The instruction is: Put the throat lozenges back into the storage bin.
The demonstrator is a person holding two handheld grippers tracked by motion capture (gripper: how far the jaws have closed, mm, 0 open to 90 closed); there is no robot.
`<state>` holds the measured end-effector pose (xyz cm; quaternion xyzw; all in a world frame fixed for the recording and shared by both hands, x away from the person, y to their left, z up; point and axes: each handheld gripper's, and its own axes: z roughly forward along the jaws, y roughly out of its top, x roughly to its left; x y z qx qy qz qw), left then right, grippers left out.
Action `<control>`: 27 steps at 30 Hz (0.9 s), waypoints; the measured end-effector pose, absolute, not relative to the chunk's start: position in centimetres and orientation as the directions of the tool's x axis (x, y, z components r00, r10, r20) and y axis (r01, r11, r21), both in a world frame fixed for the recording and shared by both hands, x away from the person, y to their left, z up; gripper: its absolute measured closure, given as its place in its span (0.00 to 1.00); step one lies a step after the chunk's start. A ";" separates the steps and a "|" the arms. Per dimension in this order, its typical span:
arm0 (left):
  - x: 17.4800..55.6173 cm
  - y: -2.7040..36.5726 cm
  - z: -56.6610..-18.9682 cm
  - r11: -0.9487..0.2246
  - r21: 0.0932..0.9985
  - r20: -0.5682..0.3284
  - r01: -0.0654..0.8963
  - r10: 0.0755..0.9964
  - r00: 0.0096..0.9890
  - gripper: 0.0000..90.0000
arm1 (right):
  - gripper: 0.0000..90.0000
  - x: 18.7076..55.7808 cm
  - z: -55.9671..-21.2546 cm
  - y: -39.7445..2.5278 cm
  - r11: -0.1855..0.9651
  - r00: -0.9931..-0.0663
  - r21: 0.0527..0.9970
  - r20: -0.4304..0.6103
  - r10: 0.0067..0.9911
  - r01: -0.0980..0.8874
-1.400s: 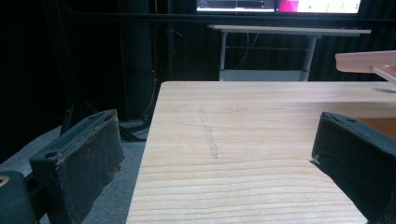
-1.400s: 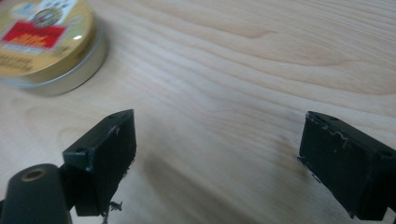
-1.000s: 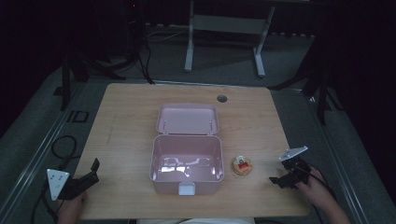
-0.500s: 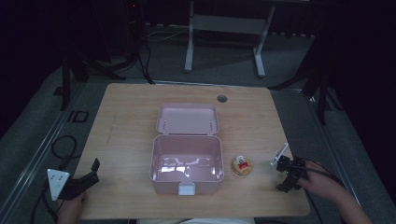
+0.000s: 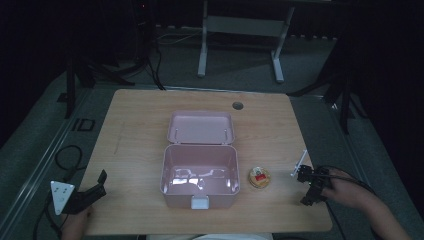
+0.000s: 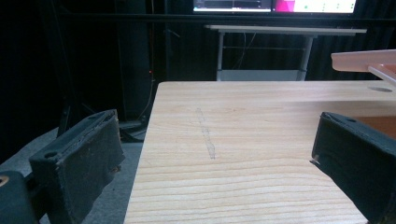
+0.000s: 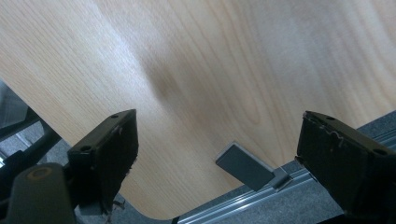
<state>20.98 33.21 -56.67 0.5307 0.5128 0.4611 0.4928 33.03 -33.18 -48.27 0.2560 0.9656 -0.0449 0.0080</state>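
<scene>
The pink box (image 5: 200, 172) sits lid-open mid-tabletop (image 5: 140, 125), small round snack (image 5: 259, 177) just at its 3 o'clock; both tools, left (image 5: 92, 192) and right (image 5: 310, 185), gape empty, and the right, tilted over the edge, could overshoot and knock the snack.

Right claw (image 5: 311, 186) now tipped downward

Left hand-held gripper (image 5: 92, 192) held low at the near left corner of the bench (image 5: 140, 130), gripped from behind by a hand (image 5: 75, 225), grey plate on its outer side, jaws spread wide with nothing between them. Right hand-held gripper (image 5: 312, 187) held by the right hand (image 5: 345, 190) at the near right edge, forearm trailing off behind it, tipped downward toward the surface, jaws likewise parted wide and empty, cable looping back beside the wrist.
</scene>
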 end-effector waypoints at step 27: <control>21.0 33.3 -56.7 0.014 0.996 -0.020 0.091 0.998 0.057 0.03 | 0.13 35.7 -42.5 -26.9 0.925 -0.925 -0.036 -0.007 0.379 0.379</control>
